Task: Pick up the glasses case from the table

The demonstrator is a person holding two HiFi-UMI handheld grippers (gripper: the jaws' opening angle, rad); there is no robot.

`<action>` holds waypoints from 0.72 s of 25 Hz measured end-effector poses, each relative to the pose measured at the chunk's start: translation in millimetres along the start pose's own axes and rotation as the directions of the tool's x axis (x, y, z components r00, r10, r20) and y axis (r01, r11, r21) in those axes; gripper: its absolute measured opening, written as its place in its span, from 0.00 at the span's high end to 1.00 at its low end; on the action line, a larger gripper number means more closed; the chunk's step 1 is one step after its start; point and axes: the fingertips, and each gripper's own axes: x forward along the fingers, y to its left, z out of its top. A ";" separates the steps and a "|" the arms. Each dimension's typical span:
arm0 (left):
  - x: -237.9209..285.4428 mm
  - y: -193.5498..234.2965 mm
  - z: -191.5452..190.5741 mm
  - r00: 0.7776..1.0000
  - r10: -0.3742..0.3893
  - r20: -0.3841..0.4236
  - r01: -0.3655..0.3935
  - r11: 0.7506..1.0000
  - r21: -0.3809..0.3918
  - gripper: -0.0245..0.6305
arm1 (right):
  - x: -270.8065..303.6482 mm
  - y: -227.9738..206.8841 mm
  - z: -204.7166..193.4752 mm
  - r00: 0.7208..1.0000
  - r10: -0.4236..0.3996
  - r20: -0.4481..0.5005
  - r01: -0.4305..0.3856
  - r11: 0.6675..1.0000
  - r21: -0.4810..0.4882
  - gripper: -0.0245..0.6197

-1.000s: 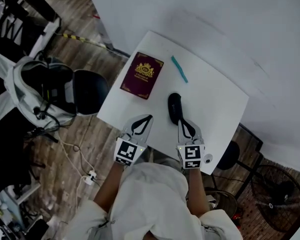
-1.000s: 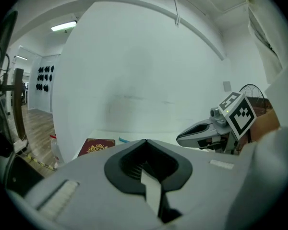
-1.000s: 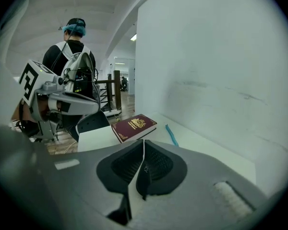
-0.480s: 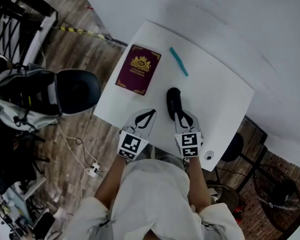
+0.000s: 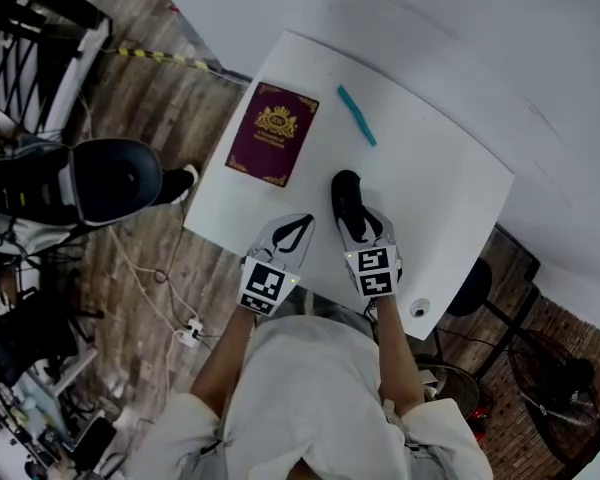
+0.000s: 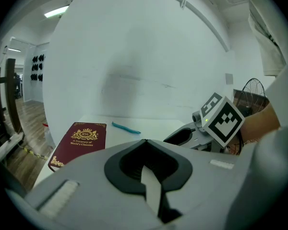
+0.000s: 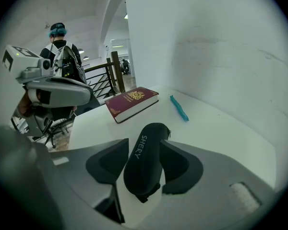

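Observation:
A black glasses case (image 5: 344,190) lies on the white table (image 5: 435,203) near its front edge. My right gripper (image 5: 358,223) reaches over the case's near end. In the right gripper view the case (image 7: 144,164) lies lengthwise between the jaws of the right gripper (image 7: 145,143), which are opening; the pads do not press on it. My left gripper (image 5: 304,220) hovers to the left of the case over the table's front edge. Its jaw tips meet with nothing between them, as the left gripper view shows of the left gripper (image 6: 144,143).
A maroon book (image 5: 272,133) lies at the table's far left, a teal pen-like stick (image 5: 357,114) beyond the case. A black chair (image 5: 120,180) stands left of the table, a stool (image 5: 470,290) and a fan (image 5: 555,393) to the right. White wall behind. A person (image 7: 62,49) stands far off.
Both grippers have sunk toward the table. The right gripper has slid forward over the case's near end and its jaws have spread apart around it.

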 end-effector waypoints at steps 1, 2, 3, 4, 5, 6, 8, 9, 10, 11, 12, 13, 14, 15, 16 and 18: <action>1.2 0.5 -1.3 1.000 0.001 -0.003 -0.001 1.000 -0.002 0.93 | 3.0 0.1 -1.0 1.000 0.005 -0.006 -0.005 1.000 0.002 0.64; 2.6 1.1 -2.7 1.000 0.002 -0.006 -0.002 1.000 -0.003 0.93 | 6.3 0.3 -2.3 1.000 0.010 -0.013 -0.010 1.000 0.004 0.62; 4.0 1.8 -3.9 1.000 0.003 -0.008 -0.003 1.000 -0.004 0.93 | 9.9 0.6 -4.2 1.000 0.016 -0.023 -0.015 1.000 0.006 0.60; 5.1 2.3 -4.9 1.000 0.004 -0.011 -0.004 1.000 -0.006 0.93 | 13.6 0.7 -6.4 0.999 0.019 -0.034 -0.019 1.000 0.008 0.57; 5.9 2.4 -5.7 1.000 0.004 -0.013 -0.005 1.000 -0.007 0.93 | 17.0 0.5 -8.9 0.999 0.021 -0.046 -0.021 1.000 0.010 0.55; 6.3 2.2 -6.2 1.000 0.005 -0.016 -0.005 1.000 -0.009 0.93 | 20.2 0.1 -11.2 0.998 0.022 -0.059 -0.021 1.000 0.014 0.52; 6.2 1.3 -7.3 1.000 0.007 -0.021 -0.007 1.000 -0.009 0.93 | 25.8 -0.7 -15.4 0.996 0.024 -0.081 -0.023 1.000 0.021 0.48; 5.9 0.8 -8.0 1.000 0.007 -0.023 -0.008 1.000 -0.010 0.93 | 28.5 -0.9 -17.4 0.996 0.026 -0.091 -0.024 0.999 0.024 0.47; 5.6 0.5 -8.9 1.000 0.008 -0.025 -0.008 1.000 -0.012 0.93 | 31.5 -1.1 -19.5 0.995 0.028 -0.101 -0.025 0.999 0.026 0.46; 5.3 0.4 -10.0 1.000 0.009 -0.027 -0.009 1.000 -0.013 0.93 | 34.6 -1.4 -21.7 0.993 0.030 -0.110 -0.027 0.999 0.028 0.45; 5.1 0.4 -11.2 1.000 0.010 -0.029 -0.010 1.000 -0.015 0.93 | 37.7 -1.8 -23.7 0.992 0.032 -0.119 -0.028 0.999 0.030 0.43; 4.9 0.5 -12.2 0.999 0.011 -0.031 -0.011 1.000 -0.017 0.93 | 40.6 -2.4 -25.3 0.991 0.032 -0.127 -0.028 0.999 0.033 0.42; 4.6 0.6 -13.0 0.999 0.011 -0.032 -0.012 1.000 -0.019 0.93 | 43.1 -3.2 -26.5 0.991 0.032 -0.134 -0.028 0.999 0.034 0.42; 4.2 0.8 -13.5 0.999 0.012 -0.034 -0.013 1.000 -0.019 0.93 | 45.4 -4.0 -27.5 0.990 0.033 -0.139 -0.028 0.999 0.034 0.41; 3.8 0.9 -13.8 0.999 0.013 -0.035 -0.013 1.000 -0.020 0.93 | 47.6 -4.8 -28.2 0.989 0.034 -0.142 -0.030 0.999 0.032 0.41; 3.0 1.3 -14.2 0.999 0.015 -0.036 -0.016 1.000 -0.022 0.93 | 51.4 -5.8 -28.7 0.989 0.039 -0.143 -0.035 0.999 0.028 0.39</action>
